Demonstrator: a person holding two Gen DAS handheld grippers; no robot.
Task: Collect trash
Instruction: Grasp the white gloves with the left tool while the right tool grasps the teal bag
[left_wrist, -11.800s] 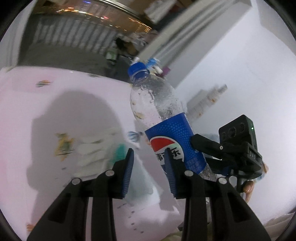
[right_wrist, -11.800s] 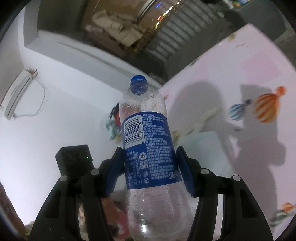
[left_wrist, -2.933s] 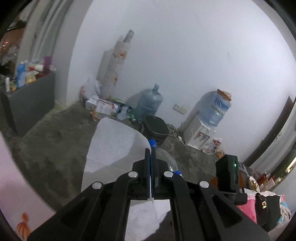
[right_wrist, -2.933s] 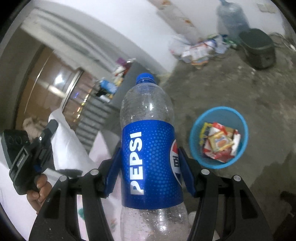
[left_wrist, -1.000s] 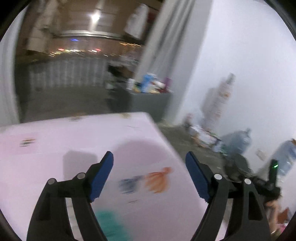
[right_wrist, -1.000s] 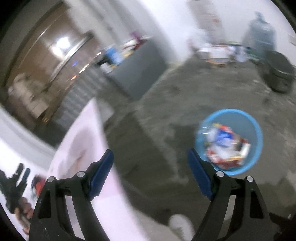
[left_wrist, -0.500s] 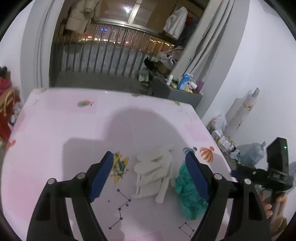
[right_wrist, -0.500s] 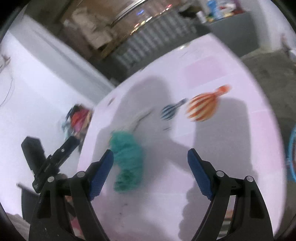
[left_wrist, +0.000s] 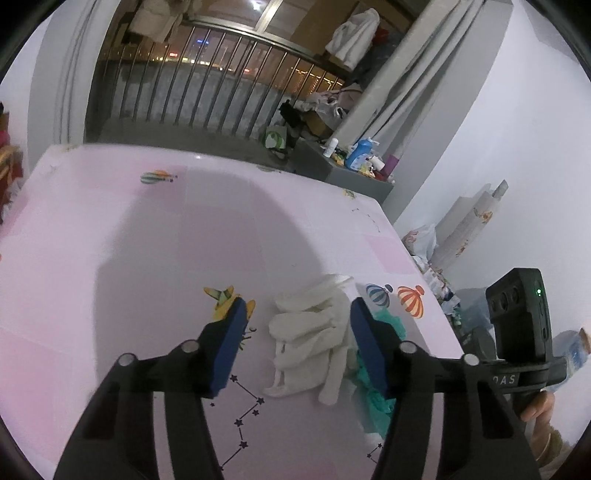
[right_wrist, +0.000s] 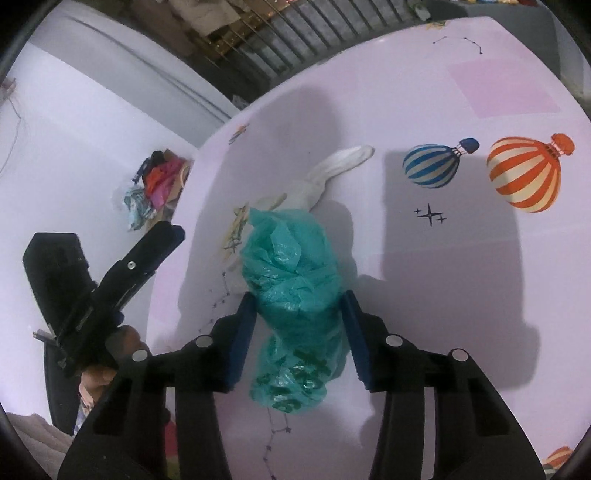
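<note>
A crumpled teal plastic bag (right_wrist: 295, 280) lies on the pink printed tablecloth (right_wrist: 480, 277). My right gripper (right_wrist: 298, 306) reaches down over it, jaws closing, the blue pads close against the bag's sides without visibly squeezing it. A pair of white gloves (left_wrist: 310, 328) lies beside the bag, also visible as the gloves (right_wrist: 332, 170) beyond it. My left gripper (left_wrist: 297, 314) straddles them with jaws closing; the left pad stands clear of the gloves. The teal bag (left_wrist: 380, 402) peeks out behind the left gripper's right finger. Each gripper shows in the other's view, held by a hand.
The table's right edge (left_wrist: 417, 258) drops to a floor with bags and paper rolls (left_wrist: 476, 221). A grey cabinet with bottles (left_wrist: 358, 155) and a balcony railing (left_wrist: 207, 96) stand beyond the far edge. A heap of clothes (right_wrist: 159, 177) lies off the table.
Both grippers have swung from the floor and basket side back over the table and come down. Their jaws have narrowed, the left around the gloves, the right around the teal bag.
</note>
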